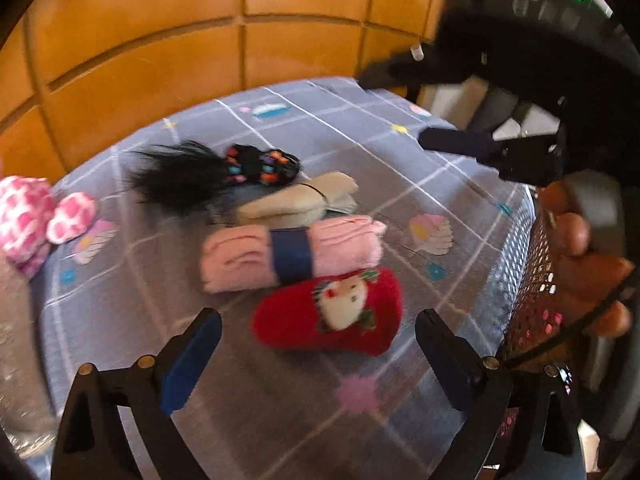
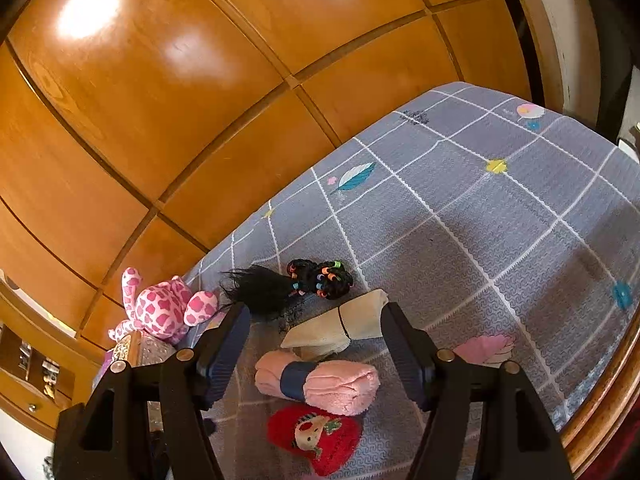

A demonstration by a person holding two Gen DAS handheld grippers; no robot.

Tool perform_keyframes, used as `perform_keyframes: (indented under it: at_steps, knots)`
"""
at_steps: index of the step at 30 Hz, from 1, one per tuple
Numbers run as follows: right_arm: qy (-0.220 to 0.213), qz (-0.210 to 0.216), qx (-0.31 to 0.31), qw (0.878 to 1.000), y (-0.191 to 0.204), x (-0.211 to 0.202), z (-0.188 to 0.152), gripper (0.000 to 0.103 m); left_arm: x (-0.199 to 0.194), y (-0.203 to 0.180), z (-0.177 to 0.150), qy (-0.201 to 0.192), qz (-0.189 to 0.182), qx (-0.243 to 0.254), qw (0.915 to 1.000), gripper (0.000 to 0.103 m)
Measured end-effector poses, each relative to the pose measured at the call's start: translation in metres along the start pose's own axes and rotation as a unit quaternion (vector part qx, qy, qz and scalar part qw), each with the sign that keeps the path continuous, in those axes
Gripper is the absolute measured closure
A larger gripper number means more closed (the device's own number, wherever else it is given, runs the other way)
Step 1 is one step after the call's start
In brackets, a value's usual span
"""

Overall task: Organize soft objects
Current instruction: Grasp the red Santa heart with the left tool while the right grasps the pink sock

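Through the left wrist camera I see my left gripper (image 1: 318,344) hanging over the grey checked cloth (image 1: 400,148), its fingers (image 1: 192,360) spread wide with nothing clamped. The red Christmas sock (image 1: 332,312) lies on the cloth just ahead, between the two fingertips but not touched by either. Just beyond it, and touching it, lies the pink rolled towel (image 1: 288,254) with a dark blue band around its middle. Behind that is a beige folded cloth (image 1: 304,200), then a black hairpiece (image 1: 216,172) with coloured beads. A pink spotted plush toy (image 1: 36,220) sits at the far left edge. At the right I see the right gripper (image 1: 404,108) in the air above the cloth, a hand (image 1: 580,248) wrapped around its handle, and a perforated dark basket (image 1: 536,280) beside the cloth's edge.

Through the right wrist camera my right gripper (image 2: 316,340) stands open above the same row, fingers (image 2: 404,352) apart and holding nothing. The beige folded cloth (image 2: 344,324) and the pink rolled towel (image 2: 320,380) show between them, lower down on the grey checked cloth (image 2: 500,220); the red Christmas sock (image 2: 316,440) is nearest me. The black hairpiece (image 2: 296,284) lies farther off, the pink spotted plush toy (image 2: 164,308) to the left against the wooden panelling (image 2: 200,100).
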State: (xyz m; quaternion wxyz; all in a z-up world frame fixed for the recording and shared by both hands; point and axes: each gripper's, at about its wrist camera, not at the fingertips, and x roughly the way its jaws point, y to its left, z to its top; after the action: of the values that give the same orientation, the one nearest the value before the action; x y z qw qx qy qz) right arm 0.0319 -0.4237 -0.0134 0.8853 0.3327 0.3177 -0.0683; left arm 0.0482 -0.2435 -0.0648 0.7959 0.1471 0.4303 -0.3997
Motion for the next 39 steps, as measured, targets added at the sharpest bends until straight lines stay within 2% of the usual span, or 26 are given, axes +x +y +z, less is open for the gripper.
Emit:
perform_keyframes:
  at_steps: [2,4,5,6,7,8,9,12,14,17,20,21,23,25,31,35,37,38,39]
  knots:
    - [0.001,0.001,0.004,1.000,-0.001,0.000,0.000,0.034,0.015,-0.004,0.002,0.009,0.007,0.003,0.9999,0.005]
    - [0.001,0.002,0.007,1.000,-0.002,0.000,0.000,0.034,0.030,-0.001,0.000,0.025,0.007,-0.007,0.9996,0.012]
    - [0.001,0.002,0.009,1.000,-0.003,0.000,0.000,0.034,0.038,0.002,-0.002,0.041,-0.007,-0.021,0.9989,0.025]
    - [0.002,0.002,0.011,1.000,-0.003,0.000,0.000,0.034,0.039,0.004,-0.005,0.045,-0.011,-0.030,0.9985,0.031]
    - [0.003,0.002,0.012,1.000,-0.004,0.001,0.000,0.034,0.033,0.004,-0.006,0.029,-0.009,-0.030,0.9991,0.040]
    - [0.005,0.001,0.013,1.000,-0.005,0.002,0.000,0.034,0.030,0.004,-0.007,0.028,-0.018,-0.030,0.9990,0.058]
    - [0.007,0.002,0.014,1.000,-0.005,0.002,0.000,0.034,0.024,0.005,-0.009,0.026,-0.023,-0.035,0.9988,0.059]
    - [0.013,0.003,0.012,1.000,-0.005,0.004,0.000,0.034,0.006,0.010,-0.016,0.006,-0.021,-0.034,0.9992,0.061]
    - [0.018,-0.003,0.009,1.000,-0.004,0.005,-0.001,0.034,-0.007,0.017,-0.025,-0.006,-0.003,-0.030,0.9995,0.061]
    - [0.025,-0.005,0.003,1.000,-0.002,0.008,-0.001,0.034,-0.021,0.036,-0.041,-0.018,0.020,-0.051,0.9983,0.061]
    - [0.038,-0.013,-0.006,0.999,0.001,0.012,-0.002,0.034,-0.033,0.058,-0.057,-0.031,0.080,-0.077,0.9934,0.061]
    - [0.042,-0.014,-0.008,0.999,0.001,0.013,-0.002,0.034,-0.036,0.065,-0.063,-0.035,0.110,-0.082,0.9900,0.061]
    - [0.053,-0.018,-0.015,0.998,0.003,0.016,-0.004,0.034,-0.034,0.074,-0.072,-0.025,0.146,-0.087,0.9851,0.061]
    - [0.070,-0.020,-0.025,0.997,0.007,0.020,-0.006,0.034,-0.029,0.086,-0.080,-0.016,0.150,-0.103,0.9832,0.060]
    - [0.115,-0.037,-0.069,0.990,0.022,0.034,-0.012,0.034,-0.029,0.087,-0.091,-0.037,0.147,-0.099,0.9835,0.058]
    - [0.180,-0.066,-0.134,0.972,0.038,0.056,-0.019,0.034,-0.032,0.088,-0.092,-0.041,0.138,-0.105,0.9840,0.058]
    - [0.218,-0.086,-0.184,0.955,0.051,0.070,-0.025,0.034,-0.030,0.088,-0.091,-0.043,0.137,-0.105,0.9841,0.058]
    - [0.236,-0.106,-0.226,0.939,0.060,0.078,-0.030,0.034,-0.030,0.088,-0.091,-0.044,0.136,-0.105,0.9841,0.058]
    - [0.242,-0.116,-0.247,0.931,0.064,0.081,-0.033,0.034,-0.030,0.088,-0.091,-0.046,0.136,-0.106,0.9840,0.057]
